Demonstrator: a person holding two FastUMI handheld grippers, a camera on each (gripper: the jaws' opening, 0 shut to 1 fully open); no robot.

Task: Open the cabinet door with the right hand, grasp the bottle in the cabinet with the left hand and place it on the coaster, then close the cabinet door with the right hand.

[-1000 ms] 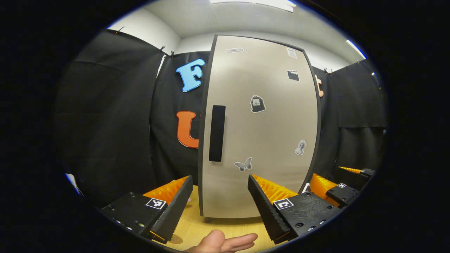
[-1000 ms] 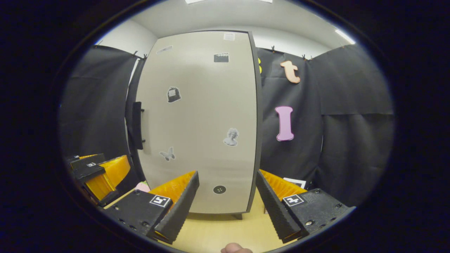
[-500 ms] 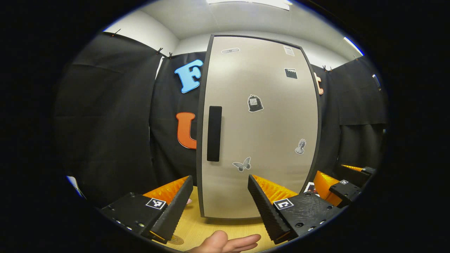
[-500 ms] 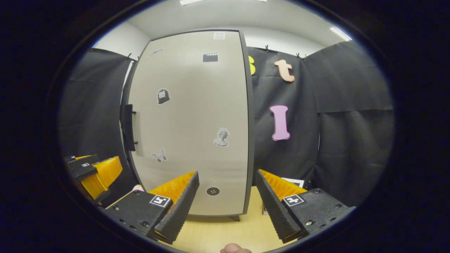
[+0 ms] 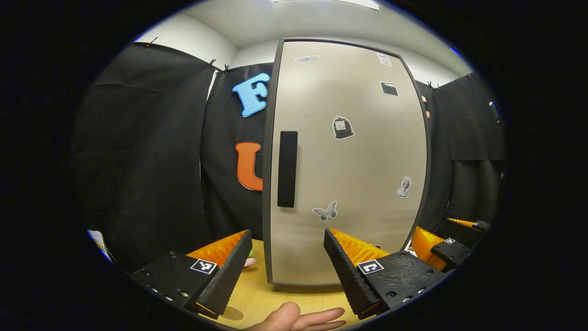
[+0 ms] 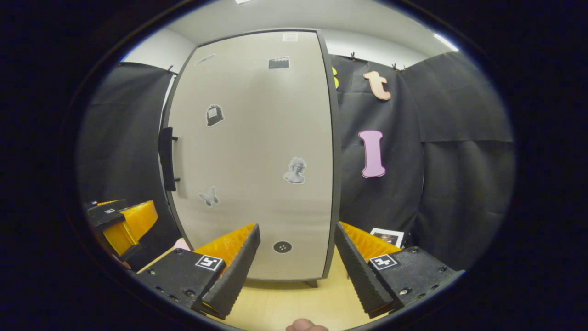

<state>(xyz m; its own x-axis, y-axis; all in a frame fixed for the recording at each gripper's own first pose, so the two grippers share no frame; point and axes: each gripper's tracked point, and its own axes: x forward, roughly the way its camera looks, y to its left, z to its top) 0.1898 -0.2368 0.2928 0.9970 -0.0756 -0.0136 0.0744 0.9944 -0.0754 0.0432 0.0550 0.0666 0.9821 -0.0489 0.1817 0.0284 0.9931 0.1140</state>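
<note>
A tall beige cabinet (image 5: pixel 358 161) with a dark frame stands on the wooden table, its door shut and hiding the inside. A black vertical handle (image 5: pixel 287 168) sits near the door's left edge; the right gripper view has the handle (image 6: pixel 166 158) side-on. My left gripper (image 5: pixel 287 271) is open and empty, in front of the door's lower left and below the handle. My right gripper (image 6: pixel 296 271) is open and empty, facing the door's (image 6: pixel 257 151) lower right. A round brownish coaster (image 5: pixel 229 313) lies on the table by my left finger.
The right gripper (image 5: pixel 441 248) appears at the right of the left gripper view; the left gripper (image 6: pixel 121 223) appears at the left of the right gripper view. A hand (image 5: pixel 298 319) shows at the bottom. A small pink object (image 5: pixel 250 262) and a picture card (image 6: pixel 388 236) flank the cabinet.
Both grippers have drifted slightly closer to the cabinet, which looks a bit larger. The door stays shut and both grippers stay open.
</note>
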